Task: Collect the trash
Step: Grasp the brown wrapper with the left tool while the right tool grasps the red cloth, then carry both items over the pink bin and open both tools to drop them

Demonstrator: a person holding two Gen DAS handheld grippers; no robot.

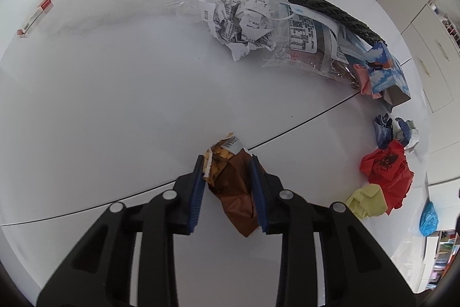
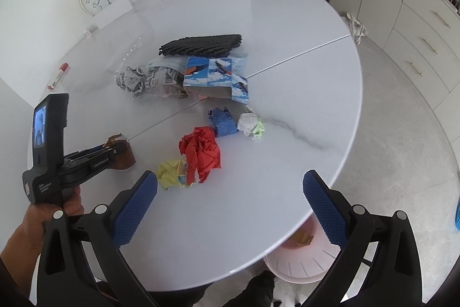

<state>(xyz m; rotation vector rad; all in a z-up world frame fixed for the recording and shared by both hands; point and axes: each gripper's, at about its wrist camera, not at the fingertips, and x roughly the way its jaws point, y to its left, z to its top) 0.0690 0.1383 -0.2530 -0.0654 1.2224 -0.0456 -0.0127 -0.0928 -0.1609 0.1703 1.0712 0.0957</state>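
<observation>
One wrapper (image 2: 302, 238), inside pink bin (image 2: 299, 263)

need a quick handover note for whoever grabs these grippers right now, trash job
Left gripper: shut on the brown wrapper, low over the table.
Right gripper: jaws open, empty, above the table's near edge, by the yellow paper wad.
Pink bin sits on the floor under the table edge, with one scrap already in it.
Left to collect: red bag, yellow wad, blue wrapper, white-green wad, crumpled receipts, blue bird-print box and the packaging beside it.
</observation>
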